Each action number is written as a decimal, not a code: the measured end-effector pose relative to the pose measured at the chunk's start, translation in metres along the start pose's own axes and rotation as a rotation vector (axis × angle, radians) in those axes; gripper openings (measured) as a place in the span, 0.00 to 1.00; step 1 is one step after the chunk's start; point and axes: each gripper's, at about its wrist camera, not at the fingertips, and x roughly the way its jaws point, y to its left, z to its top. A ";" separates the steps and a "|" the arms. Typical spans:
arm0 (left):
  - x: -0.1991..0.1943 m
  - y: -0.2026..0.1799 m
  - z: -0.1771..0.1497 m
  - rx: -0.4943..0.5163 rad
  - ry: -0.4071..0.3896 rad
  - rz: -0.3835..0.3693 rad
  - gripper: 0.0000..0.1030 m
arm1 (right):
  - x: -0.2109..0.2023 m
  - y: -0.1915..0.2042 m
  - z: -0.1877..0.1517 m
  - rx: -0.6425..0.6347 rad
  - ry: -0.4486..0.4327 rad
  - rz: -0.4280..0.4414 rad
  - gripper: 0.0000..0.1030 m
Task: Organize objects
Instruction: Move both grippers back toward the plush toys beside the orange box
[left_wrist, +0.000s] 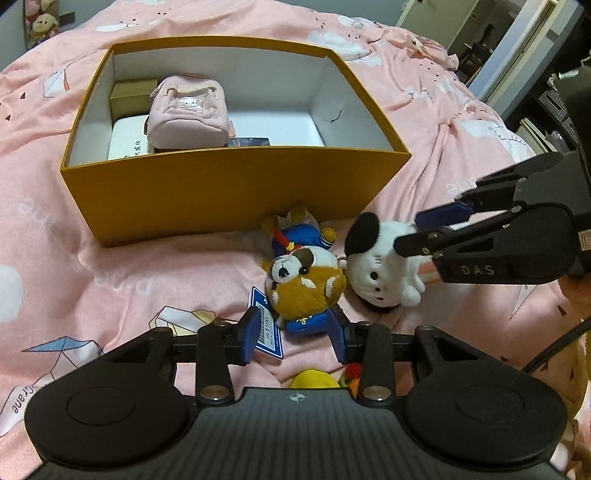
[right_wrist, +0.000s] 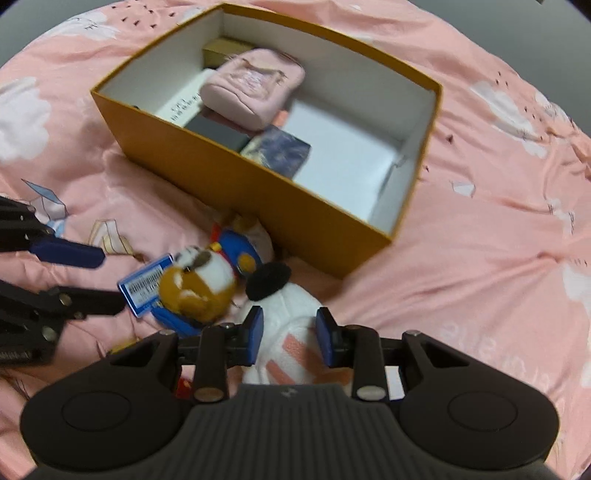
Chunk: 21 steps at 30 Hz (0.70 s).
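Orange box (left_wrist: 236, 192), two plush toys, left hand-held gripper (left_wrist: 295, 338) wide, right hand-held gripper (right_wrist: 290, 338) astride white plush (right_wrist: 291, 314)

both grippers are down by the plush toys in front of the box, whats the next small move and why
Probably close the right gripper on the white plush cat. Its jaws are open and already straddle the cat's body, so a squeeze should secure it for lifting into the orange box, which has bare floor at one end. The left gripper, also open, frames the brown plush.

Pink bedsheet (left_wrist: 424, 122) printed with clouds and paper cranes fills the view. Stuffed toys (left_wrist: 40, 22) sit at 11 o'clock; a doorway (left_wrist: 484, 40) at 1 o'clock.
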 end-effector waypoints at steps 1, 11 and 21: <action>-0.001 0.001 0.000 0.003 -0.002 -0.004 0.43 | -0.001 -0.003 -0.003 0.007 0.010 0.001 0.32; 0.002 0.003 -0.002 0.001 0.012 -0.015 0.43 | -0.009 -0.016 -0.031 0.039 0.124 0.078 0.21; 0.003 -0.002 -0.002 0.019 0.022 -0.023 0.43 | -0.008 -0.012 -0.046 0.074 0.119 0.136 0.19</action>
